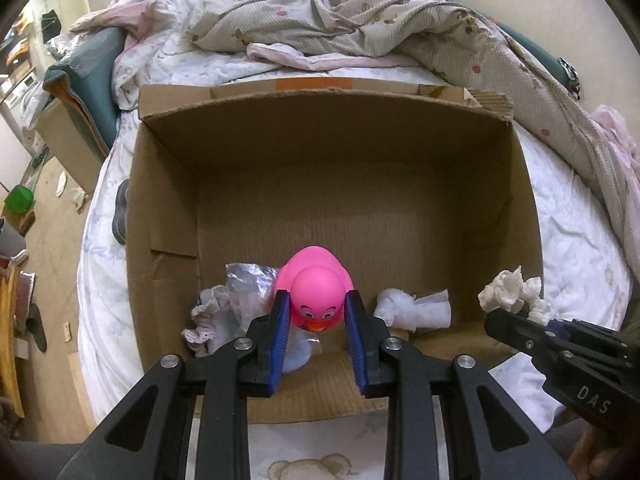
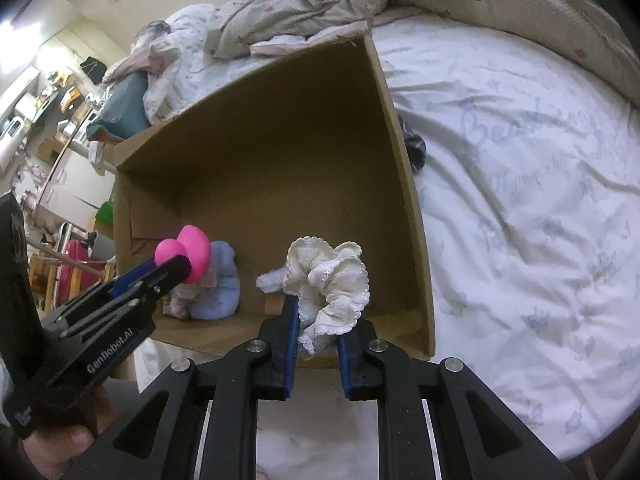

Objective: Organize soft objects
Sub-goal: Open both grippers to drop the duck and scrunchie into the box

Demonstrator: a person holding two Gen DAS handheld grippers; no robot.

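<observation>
My left gripper [image 1: 317,300] is shut on a pink rubber duck [image 1: 318,294] and holds it over the near end of an open cardboard box [image 1: 168,208] on the bed. The duck also shows in the right wrist view [image 2: 191,252]. My right gripper [image 2: 318,322] is shut on a cream frilly cloth [image 2: 332,284] above the box's near right corner; that cloth shows in the left wrist view [image 1: 510,290]. Inside the box lie a white rolled cloth [image 1: 416,308], a frilly pale cloth [image 1: 212,316], crinkled plastic [image 1: 248,280] and a blue soft item [image 2: 224,284].
The box [image 2: 400,152] sits on a white printed mattress [image 2: 520,184]. Crumpled quilts [image 1: 360,20] are heaped at the far end. A dark sock [image 2: 414,148] lies right of the box. The floor and furniture [image 1: 24,220] are to the left.
</observation>
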